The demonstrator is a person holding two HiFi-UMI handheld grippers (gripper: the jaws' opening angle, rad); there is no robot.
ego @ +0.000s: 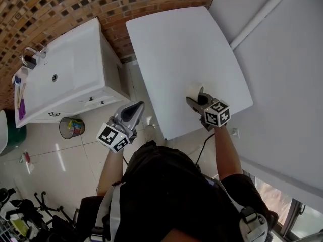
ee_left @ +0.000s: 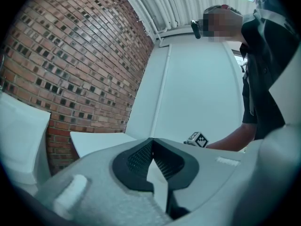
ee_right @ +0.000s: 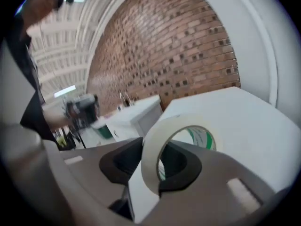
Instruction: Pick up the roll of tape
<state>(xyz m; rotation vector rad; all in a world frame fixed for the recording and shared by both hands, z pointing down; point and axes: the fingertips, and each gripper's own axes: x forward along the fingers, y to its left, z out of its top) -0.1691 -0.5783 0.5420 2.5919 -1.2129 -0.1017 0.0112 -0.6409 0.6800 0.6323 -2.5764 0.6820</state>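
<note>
Above white table [ego: 176, 44], near edge: roll of tape [ee_right: 150, 155], upright, clamped in right gripper [ego: 194, 99]. Beside table: left gripper [ego: 135, 108], jaws together, empty.

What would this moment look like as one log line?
right gripper: shut on roll of tape | left gripper: shut, empty | place: over white table

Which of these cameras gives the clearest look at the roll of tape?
The right gripper view: the roll of tape fills the middle, upright, gripped between the right gripper's jaws. The head view shows only a small pale bit against the white table; the left gripper view shows none.
</note>
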